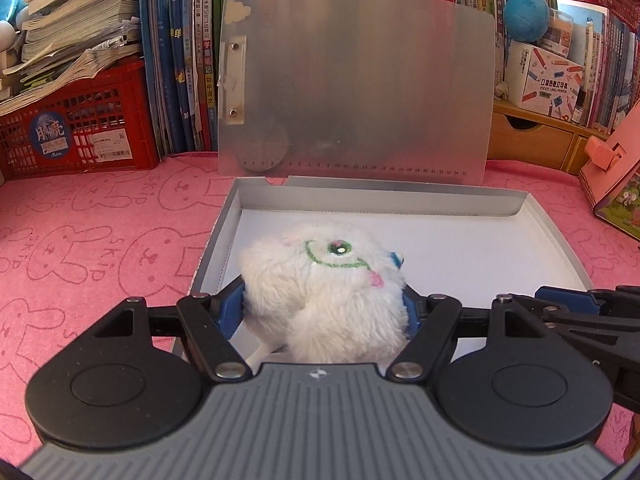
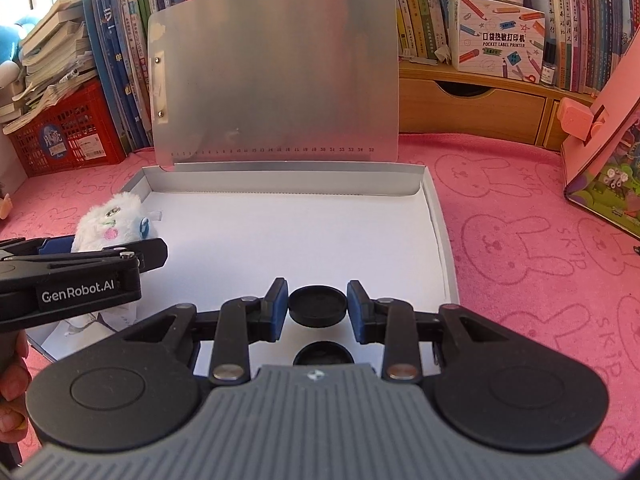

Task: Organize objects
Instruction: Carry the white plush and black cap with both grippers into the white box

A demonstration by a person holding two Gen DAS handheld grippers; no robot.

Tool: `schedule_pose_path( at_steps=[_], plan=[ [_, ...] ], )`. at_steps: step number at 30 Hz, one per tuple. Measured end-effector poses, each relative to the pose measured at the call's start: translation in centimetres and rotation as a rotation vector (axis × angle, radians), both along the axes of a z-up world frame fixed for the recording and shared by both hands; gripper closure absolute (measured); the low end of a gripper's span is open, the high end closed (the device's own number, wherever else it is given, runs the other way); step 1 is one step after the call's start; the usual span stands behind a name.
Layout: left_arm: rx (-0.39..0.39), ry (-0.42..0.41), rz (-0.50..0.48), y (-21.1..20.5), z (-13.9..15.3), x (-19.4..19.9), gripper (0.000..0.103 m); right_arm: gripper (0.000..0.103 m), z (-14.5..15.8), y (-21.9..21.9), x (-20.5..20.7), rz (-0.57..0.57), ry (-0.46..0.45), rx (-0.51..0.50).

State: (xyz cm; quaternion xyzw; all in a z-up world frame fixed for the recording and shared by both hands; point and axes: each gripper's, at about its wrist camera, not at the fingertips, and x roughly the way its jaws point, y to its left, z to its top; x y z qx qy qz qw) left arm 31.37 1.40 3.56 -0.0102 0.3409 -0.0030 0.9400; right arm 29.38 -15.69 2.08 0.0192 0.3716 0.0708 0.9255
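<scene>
A pink rabbit-print cloth (image 2: 520, 240) is spread over the whole work surface, and books (image 1: 188, 60) are packed upright along the back. A red crate (image 1: 80, 128) stacked with papers is seen at the rear left, and a printed label-printer box (image 2: 496, 36) is set on a wooden drawer unit (image 2: 472, 108) at the rear right.

In the middle, a shallow grey box (image 2: 444, 236) with a white floor is laid on the cloth, its silver lid (image 2: 276, 68) stood open and upright at the far edge (a printed ruler scale is visible along the lid's lower border).

A white plush toy (image 1: 324, 292) with a green stitched eye is clamped between the blue pads of the left gripper (image 1: 326, 312), whose jaws are closed tightly on its fur. The toy is held over the near left part of the box; whether it touches the floor cannot be told.

A round black lid (image 2: 317, 306) is framed by the right gripper (image 2: 318, 308) at the box's near edge. The jaws are set narrowly on either side of it, but contact cannot be told. A second black disc (image 2: 323, 354) is seen just behind it, nearer the camera.
</scene>
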Motion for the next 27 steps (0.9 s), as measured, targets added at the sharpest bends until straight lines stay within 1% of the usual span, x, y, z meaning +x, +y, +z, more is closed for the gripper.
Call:
schedule_pose_path(
  at_steps=[12,16,17,23,25,27],
  plan=[
    [0.019,0.036,-0.011,-0.4,-1.7,0.3,0.026,0.066,-0.3,0.0,0.3,0.007,-0.003,-0.019],
    [0.009,0.037,-0.008,-0.2,-1.6,0.3,0.026,0.065,-0.2,-0.1,0.2,0.013,-0.008,-0.018],
    [0.007,0.037,-0.008,-0.2,-1.6,0.2,0.026,0.063,-0.1,-0.1,0.1,0.015,-0.010,-0.016],
    [0.009,0.033,-0.016,-0.3,-1.3,-0.3,0.026,0.063,0.4,-0.2,-0.4,0.021,-0.025,-0.006],
    [-0.001,0.033,-0.023,-0.3,-1.1,-0.5,0.026,0.062,0.8,-0.3,-0.7,0.028,-0.034,-0.006],
    [-0.019,0.032,-0.040,-0.2,-0.7,-1.0,0.026,0.060,1.2,-0.4,-1.1,0.034,-0.047,-0.010]
  ],
)
